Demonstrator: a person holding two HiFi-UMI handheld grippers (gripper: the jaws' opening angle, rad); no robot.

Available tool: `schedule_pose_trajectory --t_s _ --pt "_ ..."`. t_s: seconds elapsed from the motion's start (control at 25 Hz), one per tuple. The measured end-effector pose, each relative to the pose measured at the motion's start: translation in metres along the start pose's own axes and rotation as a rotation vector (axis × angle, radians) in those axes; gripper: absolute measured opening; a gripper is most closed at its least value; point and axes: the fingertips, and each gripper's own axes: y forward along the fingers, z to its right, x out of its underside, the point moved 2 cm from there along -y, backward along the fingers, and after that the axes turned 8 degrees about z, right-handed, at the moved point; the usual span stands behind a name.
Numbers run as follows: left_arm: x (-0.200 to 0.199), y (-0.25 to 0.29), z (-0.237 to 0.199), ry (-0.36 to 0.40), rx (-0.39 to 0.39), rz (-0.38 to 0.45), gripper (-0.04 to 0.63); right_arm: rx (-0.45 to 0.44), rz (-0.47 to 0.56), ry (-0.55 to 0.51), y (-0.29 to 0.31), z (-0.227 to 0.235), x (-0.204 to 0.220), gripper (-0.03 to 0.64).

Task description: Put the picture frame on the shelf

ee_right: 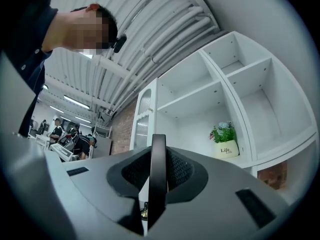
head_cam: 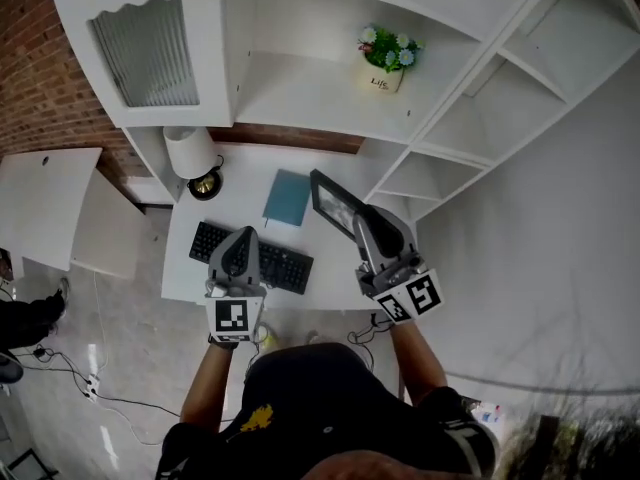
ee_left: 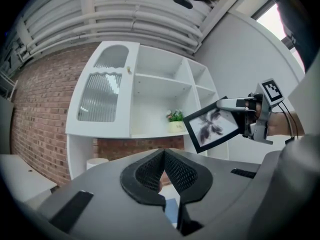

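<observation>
The black picture frame (head_cam: 333,204) with a dark flower print is off the desk, held by one edge in my right gripper (head_cam: 362,226), which is shut on it. In the left gripper view the frame (ee_left: 212,125) hangs tilted in front of the white shelf unit (ee_left: 155,109). The right gripper view shows the frame (ee_right: 158,169) edge-on between the pads, with the open shelves (ee_right: 200,109) ahead. My left gripper (head_cam: 238,251) hovers over the desk's front left, its jaws (ee_left: 164,156) shut with nothing in them.
A potted plant (head_cam: 385,63) stands on the middle shelf (head_cam: 320,98). On the desk lie a keyboard (head_cam: 255,256) and a blue notebook (head_cam: 287,197), with a white lamp (head_cam: 192,153) at the back left. A ribbed-glass cabinet door (head_cam: 140,53) is at the left.
</observation>
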Motion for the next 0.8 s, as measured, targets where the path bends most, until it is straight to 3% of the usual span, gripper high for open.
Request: schedule_pose_trajectory --t_s 0.28,0.6,0.8 --pt "-0.004 0.022 -0.029 -0.068 0.003 -0.008 0.018 0.008 0.035 0.019 0.037 0.011 -0.008 0.064" --pt "-0.006 0.063 -0.030 -0.039 0.042 -0.064 0.018 -0.065 0.035 0.081 0.083 0.046 -0.003 0.064" --pt "-0.020 0.093 -0.031 -0.001 0.040 -0.028 0.018 -0.091 0.089 0.136 0.112 0.070 -0.013 0.064"
